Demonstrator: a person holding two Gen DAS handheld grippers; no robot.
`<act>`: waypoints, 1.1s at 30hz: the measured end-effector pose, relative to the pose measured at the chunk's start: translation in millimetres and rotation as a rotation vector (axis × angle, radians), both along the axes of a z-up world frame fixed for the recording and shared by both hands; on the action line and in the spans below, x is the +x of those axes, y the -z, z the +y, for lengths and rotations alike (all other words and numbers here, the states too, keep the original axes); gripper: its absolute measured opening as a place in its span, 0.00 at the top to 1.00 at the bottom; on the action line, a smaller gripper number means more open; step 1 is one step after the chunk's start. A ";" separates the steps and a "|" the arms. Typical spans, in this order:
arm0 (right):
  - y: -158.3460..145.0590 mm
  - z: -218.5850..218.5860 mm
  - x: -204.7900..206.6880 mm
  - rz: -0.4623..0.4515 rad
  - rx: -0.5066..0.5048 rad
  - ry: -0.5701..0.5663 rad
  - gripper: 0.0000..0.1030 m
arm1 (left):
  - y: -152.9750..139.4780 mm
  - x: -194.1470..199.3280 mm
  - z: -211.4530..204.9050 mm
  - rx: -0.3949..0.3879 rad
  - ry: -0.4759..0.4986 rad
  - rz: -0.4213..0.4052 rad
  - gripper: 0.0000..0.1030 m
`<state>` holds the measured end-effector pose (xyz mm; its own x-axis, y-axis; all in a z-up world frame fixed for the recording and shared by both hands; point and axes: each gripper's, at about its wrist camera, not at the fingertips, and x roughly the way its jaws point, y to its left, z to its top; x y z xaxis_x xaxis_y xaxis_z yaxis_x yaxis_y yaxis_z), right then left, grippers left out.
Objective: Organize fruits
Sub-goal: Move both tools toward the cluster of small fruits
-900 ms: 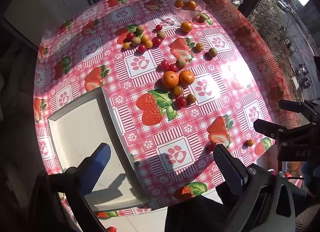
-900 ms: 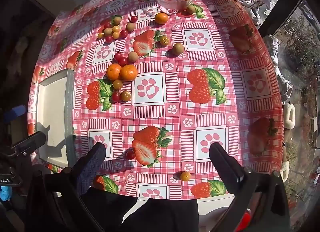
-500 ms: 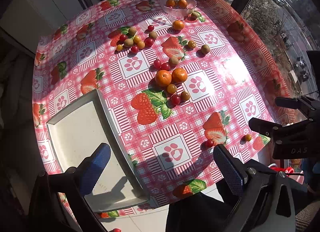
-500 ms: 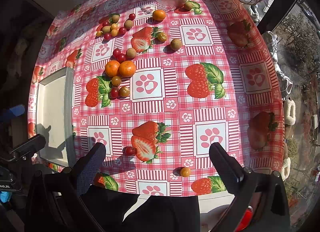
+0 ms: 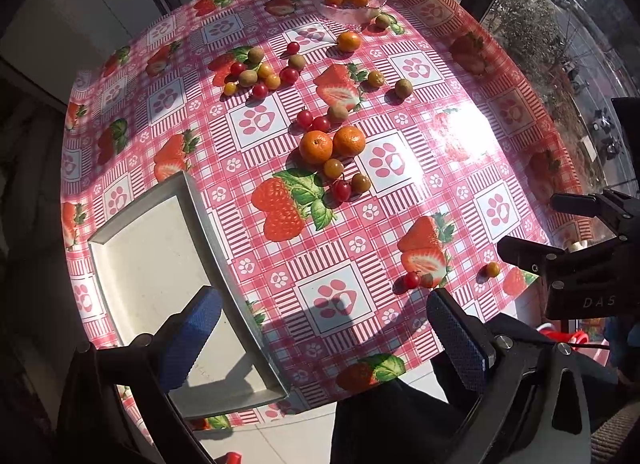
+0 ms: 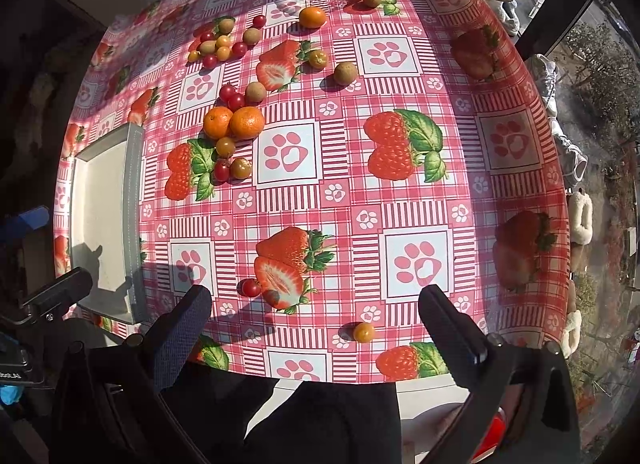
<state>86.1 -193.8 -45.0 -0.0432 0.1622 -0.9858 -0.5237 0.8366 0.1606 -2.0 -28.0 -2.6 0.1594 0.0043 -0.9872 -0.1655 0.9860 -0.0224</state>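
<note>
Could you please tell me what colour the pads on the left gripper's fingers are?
Blue, with a fine textured grip surface on the pads, clearest in the left wrist view.

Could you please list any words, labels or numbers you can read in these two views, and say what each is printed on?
"DAS": pale letters on the black body of the right gripper, seen from the left wrist; cut off at the frame edge.
White letters on the left gripper: cut off and too blurred to read.
The tablecloth carries pictures only.
</note>
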 end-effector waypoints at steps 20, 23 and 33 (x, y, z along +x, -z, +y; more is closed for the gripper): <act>43.0 -40.6 -12.8 0.104 -0.050 0.002 0.00 | 56.1 1.1 -18.5 -0.078 -0.099 0.132 0.00; 45.7 -46.6 -15.4 0.100 -0.063 0.007 0.00 | 61.6 1.4 -21.4 -0.079 -0.105 0.130 0.00; 66.6 -69.0 -28.5 0.122 -0.048 0.024 0.00 | 85.2 2.7 -36.6 -0.067 -0.062 0.129 0.00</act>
<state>57.7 -262.7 -111.6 -0.1598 0.1169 -0.9802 -0.4826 0.8570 0.1809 0.7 -64.6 -87.8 0.0324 -0.0565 -0.9979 -0.2323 0.9706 -0.0625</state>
